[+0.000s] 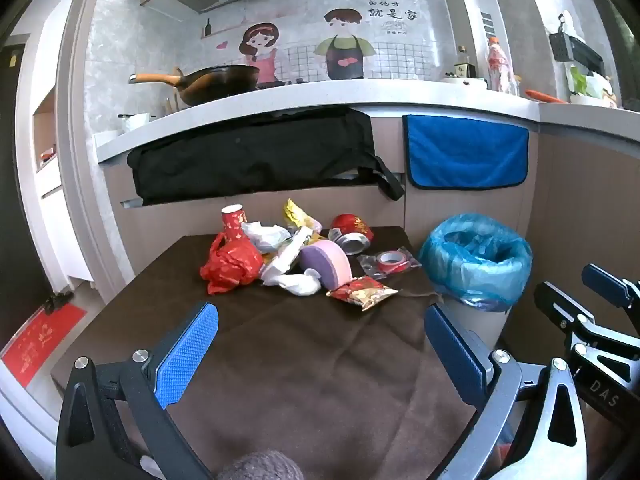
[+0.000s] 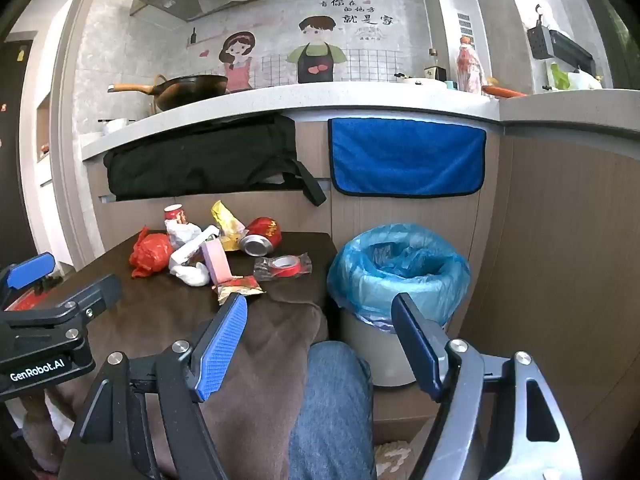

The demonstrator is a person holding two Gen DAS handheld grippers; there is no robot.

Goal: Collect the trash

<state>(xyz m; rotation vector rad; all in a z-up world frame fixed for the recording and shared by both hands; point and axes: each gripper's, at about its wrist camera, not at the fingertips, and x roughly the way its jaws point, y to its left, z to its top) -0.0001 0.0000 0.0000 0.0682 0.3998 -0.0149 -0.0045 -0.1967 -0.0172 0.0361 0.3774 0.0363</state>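
I count one red paper cup [image 1: 233,216], one red plastic bag [image 1: 229,262], one crushed red can [image 1: 352,233], one roll of red tape [image 1: 391,261], one pink sponge [image 1: 329,261], two foil wrappers: gold [image 1: 297,213] and red [image 1: 362,292]. One blue-lined bin [image 1: 476,264]. Two grippers: left [image 1: 320,356], right [image 2: 320,344].

We note a red plastic bag [image 1: 228,264], a lilac-and-pink sponge [image 1: 326,262], red tape [image 1: 394,258], a red-and-gold wrapper [image 1: 362,293], a pale blue bin liner [image 1: 476,258] and a brown tablecloth [image 1: 304,344]; at twelve o'clock, a royal-blue, black-edged towel [image 1: 466,152].
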